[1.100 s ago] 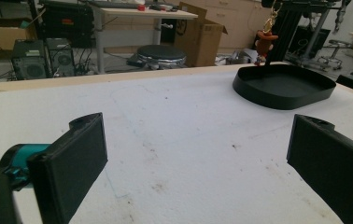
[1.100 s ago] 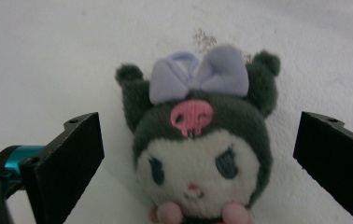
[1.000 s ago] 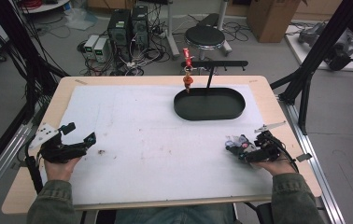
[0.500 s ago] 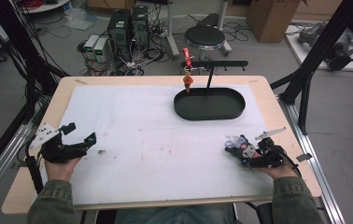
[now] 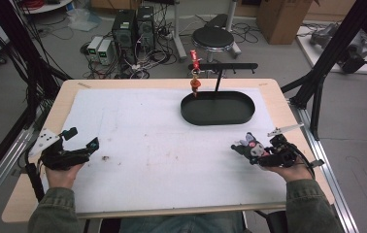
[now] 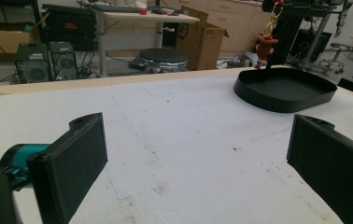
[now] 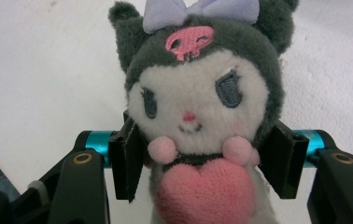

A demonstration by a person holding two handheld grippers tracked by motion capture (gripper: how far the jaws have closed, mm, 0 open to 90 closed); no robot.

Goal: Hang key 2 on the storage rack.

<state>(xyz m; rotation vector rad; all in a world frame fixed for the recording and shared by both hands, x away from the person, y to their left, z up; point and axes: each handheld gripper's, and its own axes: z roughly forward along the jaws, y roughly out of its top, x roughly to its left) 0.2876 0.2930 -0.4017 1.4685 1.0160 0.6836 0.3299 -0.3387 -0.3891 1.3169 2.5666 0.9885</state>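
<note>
A small plush toy with a dark hood, a lilac bow and a pink heart sits between the jaws of my right gripper. The pads press on both its sides, and the jaws have just been closing on it. In the high view the plush toy and right gripper are near the table's right front, just above the white mat. My left gripper rests at the left front, open, with nothing between its pads.
A black oval tray lies at the back right of the mat, also visible as the tray. A black stand behind it carries a small red-brown hanging figure. Cables, computers and a stool are on the floor beyond the table.
The right gripper's jaws have narrowed onto the plush toy and the right hand has risen slightly with it. The left hand has kept still.
</note>
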